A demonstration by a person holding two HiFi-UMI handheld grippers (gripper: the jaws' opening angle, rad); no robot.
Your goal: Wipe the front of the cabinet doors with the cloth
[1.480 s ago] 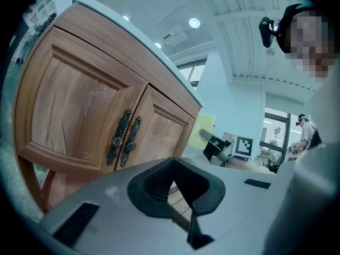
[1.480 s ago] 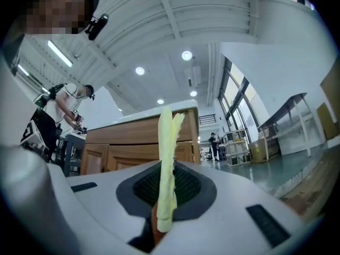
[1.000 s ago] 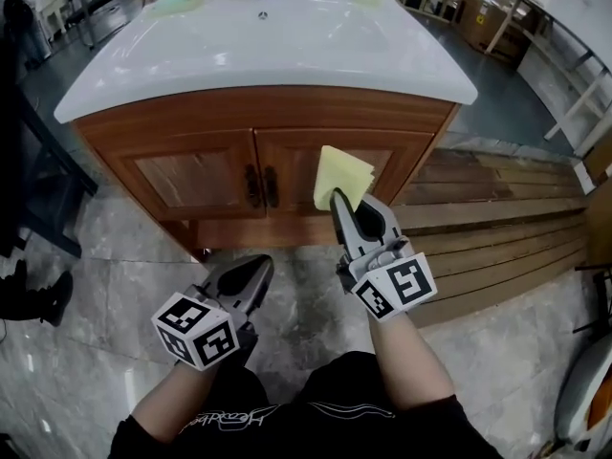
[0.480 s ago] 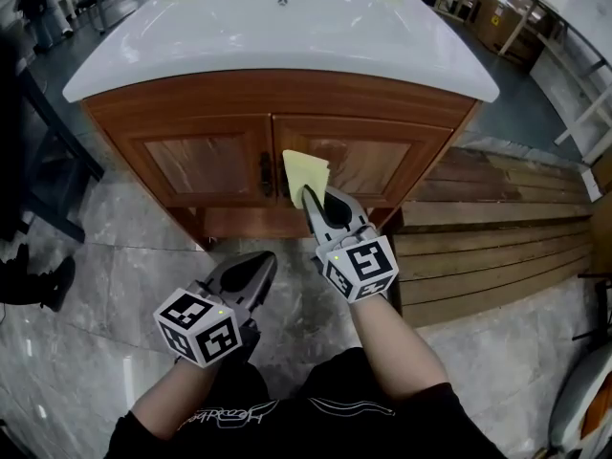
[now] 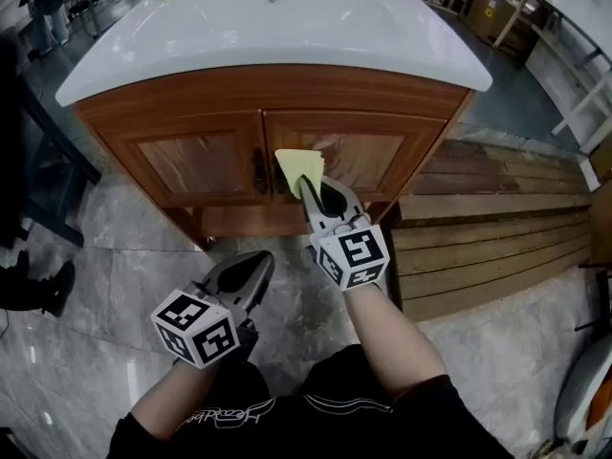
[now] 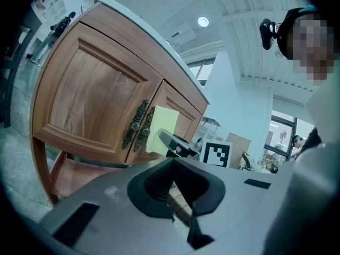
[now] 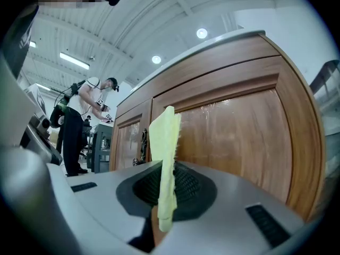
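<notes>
Currently, at lower left of the head view, the left hand-held gripper (image 5: 255,265) hangs low above the floor, well apart from the cabinet. Its jaws stand together, or all but together, and nothing is between them.

Left door (image 5: 191,165): at centre left, with no cloth on it. Judged from this, its front is yet to be wiped.

Handles (image 5: 256,171): two dark ornate pulls, side by side at the meeting edges of the doors.

Cloth (image 5: 298,167): pale yellow, folded, at centre frame. It stands upright just right of the handles, in front of the inner edge of the right door (image 5: 368,157). Whether it presses on the wood cannot be told.

Right hand-held gripper (image 5: 308,190): jaws closed on the lower edge of the cloth; most of the cloth rises free above them.

Probable faults from this position:
- Snagging. The cloth is just beside the handles; a stroke toward the left could catch it on them and drag it from the jaws.
- Slippage. Only the lower edge is pinched, so hard pressure on the panel could pull the cloth loose or fold it over.
- Hard contact. If the free part folds away, the jaw tips could meet the wood and mark it.
- Poor coverage. An edge-on cloth would wipe only a narrow band.

Writing: the cube on each hand-held gripper carries black-and-white square markers, not letters. White script shows on the dark clothing at bottom centre; it cannot be read reliably. No brand or label shows on the cabinet.
</notes>
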